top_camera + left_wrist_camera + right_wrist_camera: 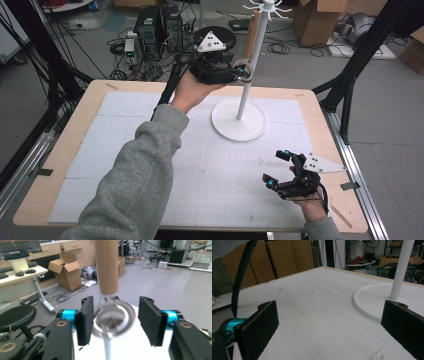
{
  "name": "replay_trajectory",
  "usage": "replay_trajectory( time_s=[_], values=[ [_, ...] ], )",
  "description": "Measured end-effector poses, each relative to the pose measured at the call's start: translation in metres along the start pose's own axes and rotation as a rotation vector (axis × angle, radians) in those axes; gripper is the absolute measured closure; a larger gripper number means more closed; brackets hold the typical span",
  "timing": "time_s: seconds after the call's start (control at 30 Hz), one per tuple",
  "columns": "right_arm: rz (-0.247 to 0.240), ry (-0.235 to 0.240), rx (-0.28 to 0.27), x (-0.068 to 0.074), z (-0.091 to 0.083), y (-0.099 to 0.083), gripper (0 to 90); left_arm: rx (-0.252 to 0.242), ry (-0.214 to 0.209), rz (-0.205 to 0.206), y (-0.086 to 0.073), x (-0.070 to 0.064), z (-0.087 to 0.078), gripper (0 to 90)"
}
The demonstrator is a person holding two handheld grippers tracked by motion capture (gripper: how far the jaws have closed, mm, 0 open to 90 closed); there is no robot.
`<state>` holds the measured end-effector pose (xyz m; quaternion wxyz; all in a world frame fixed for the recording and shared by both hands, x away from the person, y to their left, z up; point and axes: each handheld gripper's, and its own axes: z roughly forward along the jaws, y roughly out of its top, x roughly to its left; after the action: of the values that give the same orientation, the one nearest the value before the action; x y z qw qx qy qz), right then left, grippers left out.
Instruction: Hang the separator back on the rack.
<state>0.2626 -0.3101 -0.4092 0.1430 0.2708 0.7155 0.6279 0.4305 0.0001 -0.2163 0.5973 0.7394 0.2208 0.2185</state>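
Kitchen utensil (107, 267) with a wooden handle and a metal ring (113, 318) at its lower end, seen in the left gripper view hanging beside the white pole (251, 65) of the rack, high above the counter (125, 90). Its long axis runs vertical, ring end down; the working end lies out of frame. The handle looks stiff and light, the polished ring probably slippery, so the matt wood just above the ring seems the safer place to take hold. The left tongs (113, 321) stand wide, one jaw on each side of the ring, near its rim, gripping nothing. The right tongs (278, 167) rest low over the counter, also wide and empty, well apart from the rack's round base (235, 132).
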Motion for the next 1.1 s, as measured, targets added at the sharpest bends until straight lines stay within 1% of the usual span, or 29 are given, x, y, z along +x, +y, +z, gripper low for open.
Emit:
replay_trajectory(
  time_s=[0.13, 0.2, 0.23, 0.3, 0.33, 0.37, 0.43, 0.47, 0.57, 0.63, 0.7, 0.83, 0.9, 1.0, 1.07, 1.1],
  values=[
    [0.0, 0.0, 0.0, 0.0, 0.0, 0.0, 0.6, -0.02, -0.049, 0.01, -0.008, -0.001, -0.012, 32.6],
    [0.003, -0.002, 0.001, -0.001, 0.0, 0.0, 0.6, -0.022, -0.064, 0.001, -0.012, -0.001, -0.017, 25.2],
    [0.003, -0.002, 0.002, -0.001, -0.001, 0.0, 0.6, -0.022, -0.075, 0.002, -0.015, 0.0, -0.021, 22.8],
    [0.004, -0.005, 0.003, 0.0, -0.001, 0.0, 0.6, -0.026, -0.082, 0.014, -0.02, 0.001, -0.027, 18.3],
    [-0.005, -0.006, 0.002, -0.001, -0.001, 0.0, 0.6, -0.032, -0.089, 0.008, -0.023, 0.001, -0.03, 15.8],
    [-0.002, -0.007, 0.004, 0.0, -0.001, 0.0, 0.6, -0.035, -0.101, 0.004, -0.026, 0.002, -0.033, 14.8],
    [-0.008, -0.006, 0.003, 0.001, -0.001, 0.0, 0.6, -0.056, -0.121, 0.011, -0.031, 0.002, -0.041, 8.4],
    [-0.009, -0.008, 0.007, 0.001, -0.001, 0.0, 0.6, -0.063, -0.141, 0.005, -0.034, 0.003, -0.044, 5.7],
    [-0.008, -0.007, 0.008, 0.002, 0.0, 0.0, 0.6, -0.076, -0.144, 0.014, -0.04, 0.004, -0.054, 1.7],
    [-0.011, -0.007, 0.01, 0.002, 0.0, 0.0, 0.6, -0.065, -0.132, 0.005, -0.044, 0.004, -0.058, 1.7],
    [-0.014, -0.009, 0.011, 0.001, 0.0, -0.001, 0.6, -0.059, -0.125, 0.02, -0.049, 0.002, -0.063, 1.7],
    [-0.014, -0.008, 0.017, 0.002, 0.0, -0.001, 0.6, -0.056, -0.132, 0.039, -0.061, -0.001, -0.07, 1.7],
    [-0.015, -0.009, 0.016, 0.002, 0.0, -0.001, 0.6, -0.057, -0.14, 0.041, -0.066, -0.002, -0.075, 1.7],
    [-0.018, -0.009, 0.02, 0.002, 0.0, -0.002, 0.6, -0.048, -0.143, 0.057, -0.072, -0.004, -0.079, 1.7],
    [-0.018, -0.008, 0.022, 0.002, 0.001, -0.001, 0.6, -0.051, -0.144, 0.073, -0.075, -0.006, -0.082, 1.7],
    [-0.019, -0.008, 0.022, 0.002, 0.001, -0.001, 0.6, -0.052, -0.143, 0.072, -0.077, -0.007, -0.083, 1.7]
  ],
)
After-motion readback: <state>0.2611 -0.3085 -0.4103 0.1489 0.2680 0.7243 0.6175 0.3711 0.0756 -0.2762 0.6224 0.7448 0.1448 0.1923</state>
